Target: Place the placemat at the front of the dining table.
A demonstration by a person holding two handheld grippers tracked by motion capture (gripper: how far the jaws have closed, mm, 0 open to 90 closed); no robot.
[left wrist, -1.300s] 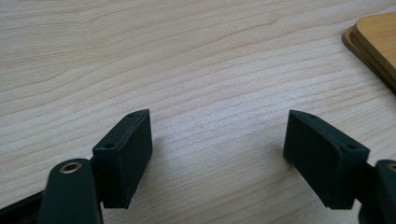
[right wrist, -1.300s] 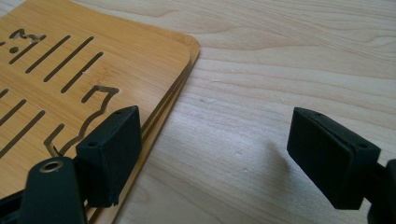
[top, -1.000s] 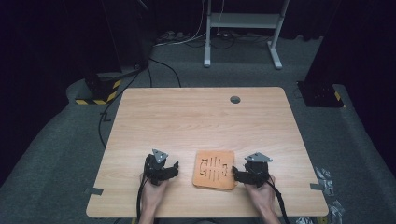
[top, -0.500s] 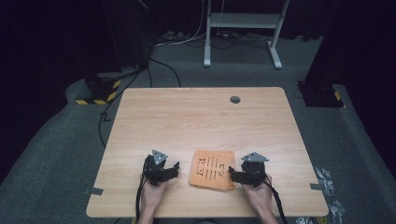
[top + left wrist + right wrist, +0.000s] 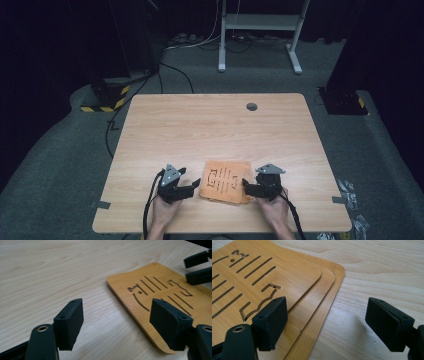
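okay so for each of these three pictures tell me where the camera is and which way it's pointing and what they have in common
High view: fixed above the person's side, facing forward and down on the table; hands, left gripper and right gripper enter at the bottom.
Left gripper view: rides the left gripper, looking along its open jaws at the boards.
Right gripper view: rides the right gripper, jaws open over the boards' fanned corner.
Shared: all three show the boards on the table.

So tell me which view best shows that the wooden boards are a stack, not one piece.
The right gripper view: three staggered corners of the wooden boards step out from under one another. The left gripper view shows the top board's slotted face and one edge. The high view shows a small orange square between the left gripper and right gripper.
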